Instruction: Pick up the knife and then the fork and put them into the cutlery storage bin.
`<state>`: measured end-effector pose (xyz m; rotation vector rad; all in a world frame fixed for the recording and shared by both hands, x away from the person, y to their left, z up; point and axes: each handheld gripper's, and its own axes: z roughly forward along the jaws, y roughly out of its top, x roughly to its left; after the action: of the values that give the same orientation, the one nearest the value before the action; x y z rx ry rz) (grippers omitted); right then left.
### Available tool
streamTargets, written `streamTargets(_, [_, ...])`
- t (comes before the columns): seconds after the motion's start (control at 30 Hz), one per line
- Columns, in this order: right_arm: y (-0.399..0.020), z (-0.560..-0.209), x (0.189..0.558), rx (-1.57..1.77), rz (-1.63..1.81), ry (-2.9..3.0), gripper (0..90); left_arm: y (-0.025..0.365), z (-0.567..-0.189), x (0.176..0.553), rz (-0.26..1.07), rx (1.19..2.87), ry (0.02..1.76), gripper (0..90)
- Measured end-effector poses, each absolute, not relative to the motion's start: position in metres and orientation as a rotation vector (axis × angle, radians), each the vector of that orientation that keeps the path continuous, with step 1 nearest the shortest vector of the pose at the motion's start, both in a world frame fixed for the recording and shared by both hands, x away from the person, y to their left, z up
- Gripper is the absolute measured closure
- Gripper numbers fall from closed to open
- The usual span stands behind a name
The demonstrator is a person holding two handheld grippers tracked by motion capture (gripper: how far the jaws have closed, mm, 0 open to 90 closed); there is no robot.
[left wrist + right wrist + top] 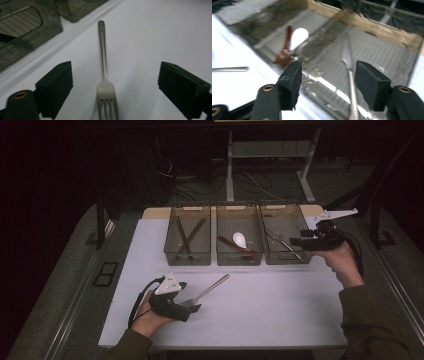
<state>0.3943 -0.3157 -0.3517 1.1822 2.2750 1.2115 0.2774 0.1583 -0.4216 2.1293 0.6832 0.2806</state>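
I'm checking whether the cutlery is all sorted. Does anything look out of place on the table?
Yes: one fork lies loose on the white table, outside the three bins, between the left gripper's open jaws. Other utensils are in bins.

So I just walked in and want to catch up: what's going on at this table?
A person is sorting cutlery into three bins at the back of the table. The left gripper sits low with jaws open around the tine end of a fork, not yet gripping it. The right gripper hangs open at the right bin, where a metal utensil lies. The middle bin holds a white spoon, the left bin dark sticks.
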Motion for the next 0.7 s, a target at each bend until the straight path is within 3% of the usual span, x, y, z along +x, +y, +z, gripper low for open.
streamTargets(0.2, [-0.302, -0.366, 0.356, 1.087, 1.289, 2.260, 27.1, 0.159, -0.417, 0.289, 0.276, 2.125, 0.712, 22.7])
streamTargets(0.4, [-0.294, -0.389, 0.326, 1.101, 1.334, 2.254, 23.0, 0.157, -0.415, 0.297, 0.245, 2.124, 0.730, 35.1])
streamTargets(0.7, [-0.291, -0.420, 0.285, 1.093, 1.350, 2.236, 19.4, 0.141, -0.418, 0.309, 0.226, 2.167, 0.721, 46.8])
